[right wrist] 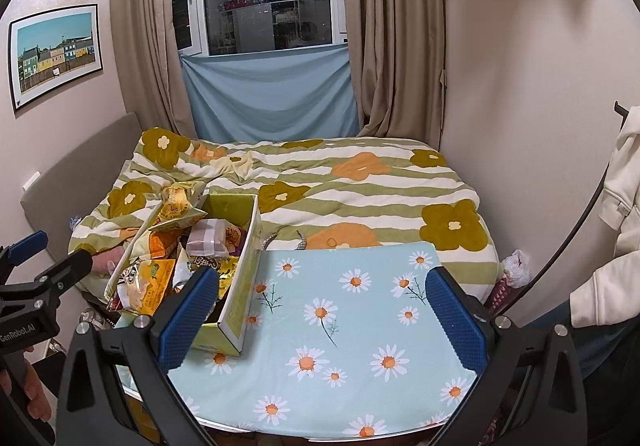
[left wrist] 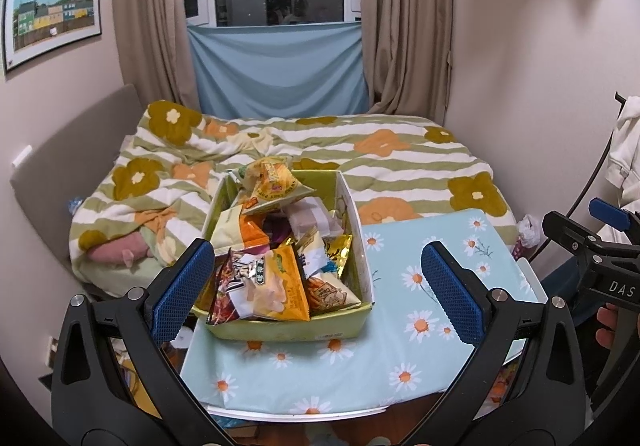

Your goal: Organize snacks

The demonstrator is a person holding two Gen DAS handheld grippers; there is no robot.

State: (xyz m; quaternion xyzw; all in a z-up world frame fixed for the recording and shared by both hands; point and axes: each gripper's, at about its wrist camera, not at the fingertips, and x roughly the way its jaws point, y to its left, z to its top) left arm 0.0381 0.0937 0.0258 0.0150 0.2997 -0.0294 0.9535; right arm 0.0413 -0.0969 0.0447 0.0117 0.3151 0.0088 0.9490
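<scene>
On the daisy-print worktop (right wrist: 360, 326), at 9 o'clock, a green box (left wrist: 288, 326) stands heaped with snack packets (left wrist: 272, 286). Left gripper (left wrist: 320, 286) and right gripper (right wrist: 328, 314): jaws wide apart, holding nothing.

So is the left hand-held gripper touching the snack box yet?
Apart. In the right wrist view the left hand-held gripper sits well to the left of the snack box, with the bed showing between them.

We are seeing glossy, crinkled foil and plastic snack packets (left wrist: 276, 286) filling a matt yellow-green cardboard box (left wrist: 288, 328). Under that box is lying a smooth pale-blue daisy-print cloth (right wrist: 360, 326); behind the box, a soft striped flowered quilt (left wrist: 400, 162).
</scene>
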